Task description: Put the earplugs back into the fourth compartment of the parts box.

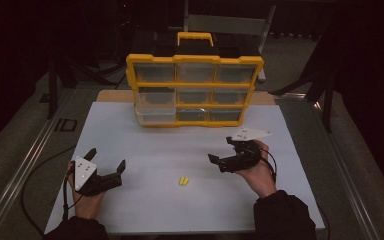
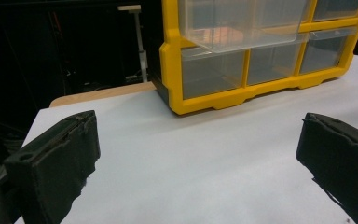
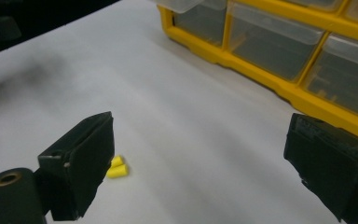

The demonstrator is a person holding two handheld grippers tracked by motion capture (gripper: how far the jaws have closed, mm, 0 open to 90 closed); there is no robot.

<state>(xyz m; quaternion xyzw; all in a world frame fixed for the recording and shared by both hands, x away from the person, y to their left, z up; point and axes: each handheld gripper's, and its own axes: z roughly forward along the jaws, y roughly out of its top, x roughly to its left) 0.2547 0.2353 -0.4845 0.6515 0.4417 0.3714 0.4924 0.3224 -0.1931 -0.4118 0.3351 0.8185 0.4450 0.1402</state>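
Observation:
Two small yellow foam earplugs (image 1: pixel 183 181) lie side by side on the white board (image 1: pixel 145 145), between the two hands. A yellow organizer (image 1: pixel 195 90) with clear drawers stands at the board's far edge; its lower left drawer (image 1: pixel 155 114) is pulled partly out. My left gripper (image 1: pixel 106 158) stands open at the near left with nothing between its jaws. My right gripper (image 1: pixel 220 149) is open too, right of the earplugs. In the right gripper view the earplugs (image 3: pixel 116 168) lie beside the left jaw, below the open right gripper (image 3: pixel 200 158). The left gripper (image 2: pixel 198 158) faces the organizer (image 2: pixel 214 74).
The pulled-out drawer (image 2: pixel 242 23) hangs over the board in the left gripper view. A wooden tabletop edge (image 1: pixel 112 95) shows behind the board. A grey chair (image 1: pixel 225 22) and dark stands are behind the organizer. Cables trail from both grippers.

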